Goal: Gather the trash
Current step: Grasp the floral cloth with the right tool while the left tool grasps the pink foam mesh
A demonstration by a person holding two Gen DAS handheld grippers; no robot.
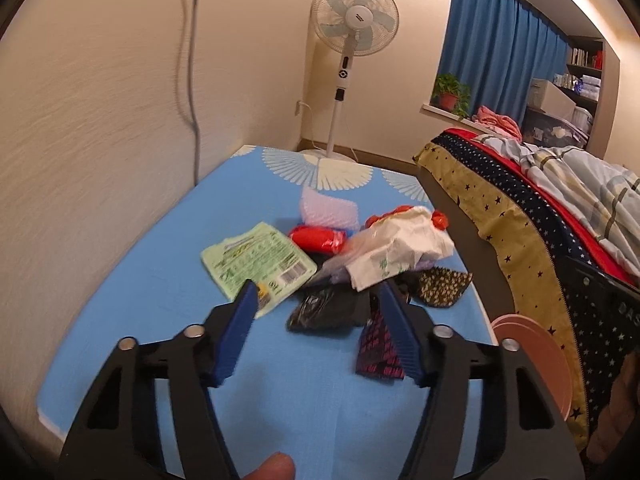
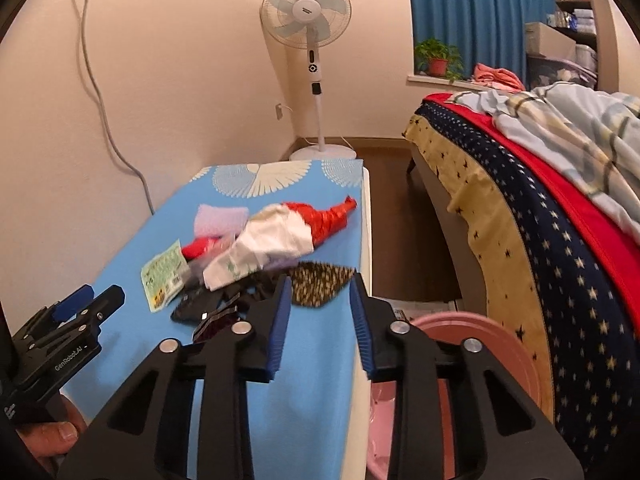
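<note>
Both the left claw (image 1: 316,300) and the right claw (image 2: 320,292) are apart and empty, and the trash pile (image 1: 360,264) waits on the table (image 1: 160,280).

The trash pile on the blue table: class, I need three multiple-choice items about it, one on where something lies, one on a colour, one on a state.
1. Where does the pink bin stand?
A. On the table among the trash
B. On the floor between the table and the bed
C. On the bed

2. What colour is the flat printed packet at the left of the pile?
A. Light green
B. Orange
C. Black

3. How do the jaws of the right gripper stand?
A. Clamped on the white bag
B. Apart with nothing between them
C. Clamped on the bin's rim

Answers:
1 B: the right wrist view shows its rim below the table's edge, beside the starred bedcover.
2 A: pale green with a barcode, in both views.
3 B: only blue tablecloth and floor show between the blue pads; the white bag lies farther back.
</note>
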